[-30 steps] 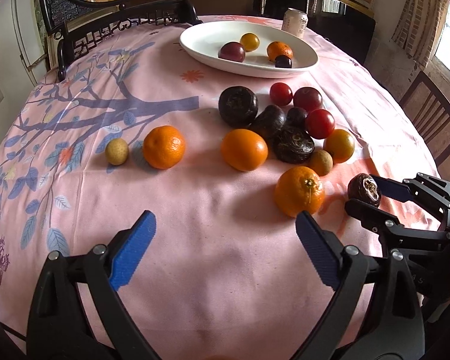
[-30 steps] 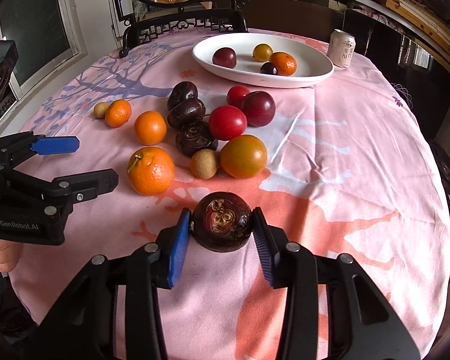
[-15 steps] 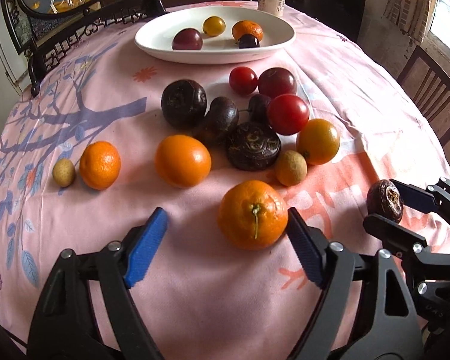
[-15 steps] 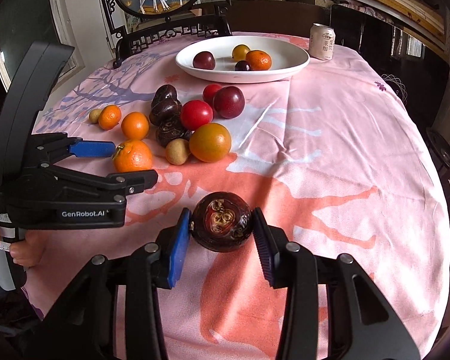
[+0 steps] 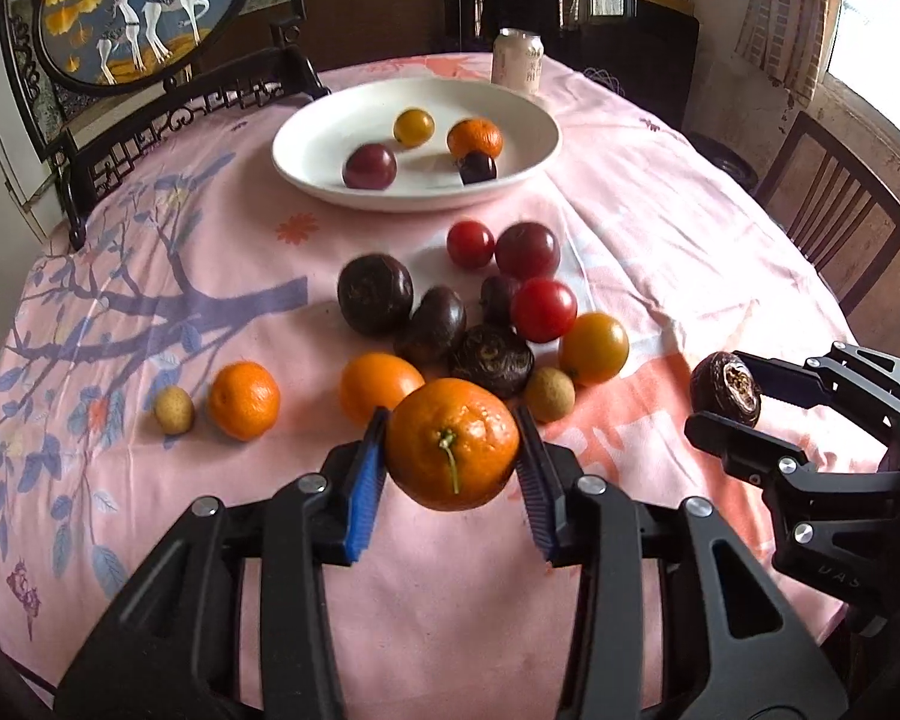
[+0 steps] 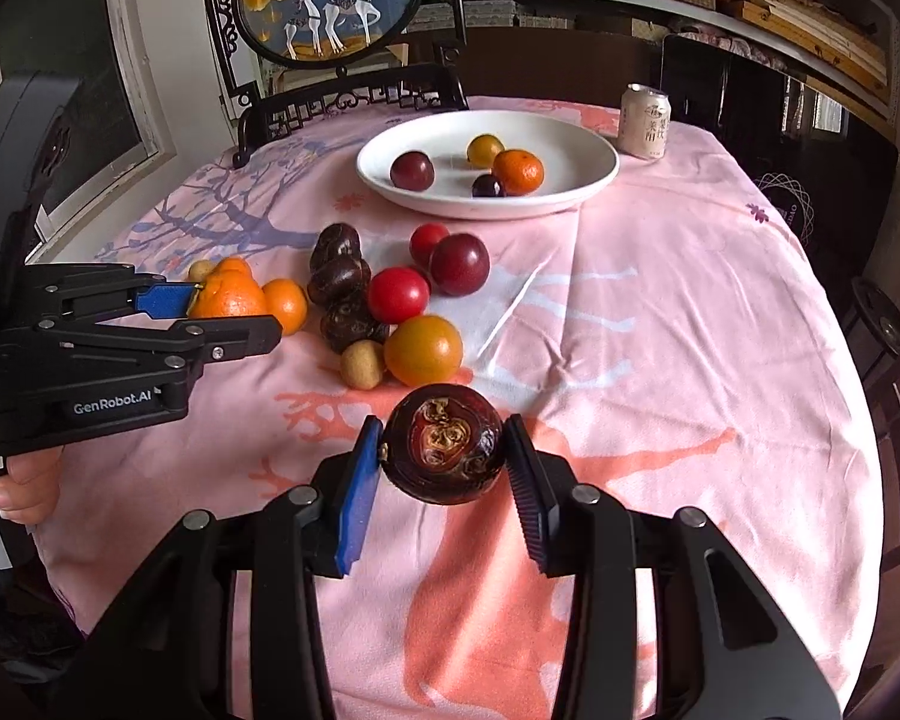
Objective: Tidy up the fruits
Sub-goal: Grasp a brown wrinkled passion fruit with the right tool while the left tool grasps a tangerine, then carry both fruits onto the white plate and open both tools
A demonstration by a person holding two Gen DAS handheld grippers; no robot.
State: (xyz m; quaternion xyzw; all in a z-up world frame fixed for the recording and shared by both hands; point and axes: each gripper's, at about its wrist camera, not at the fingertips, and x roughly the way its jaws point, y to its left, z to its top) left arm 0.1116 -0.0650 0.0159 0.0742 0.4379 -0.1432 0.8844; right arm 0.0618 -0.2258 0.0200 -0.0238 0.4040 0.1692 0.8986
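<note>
Mandarin (image 5: 452, 443) clamped in left hand-held gripper (image 5: 452, 468); right hand-held gripper (image 6: 444, 480) grips dark fruit (image 6: 444, 443).

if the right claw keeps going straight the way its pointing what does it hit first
Most likely the yellow-orange tomato, which lies just ahead of the right claw and the dark fruit it grips. The small tan fruit sits just left of that line. If the claw is high enough it may pass over both; depth is unclear.

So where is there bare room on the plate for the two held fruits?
The white plate is bare along its right side, toward the can, and its left rim. Its centre is crowded: plum, yellow fruit, mandarin.
</note>
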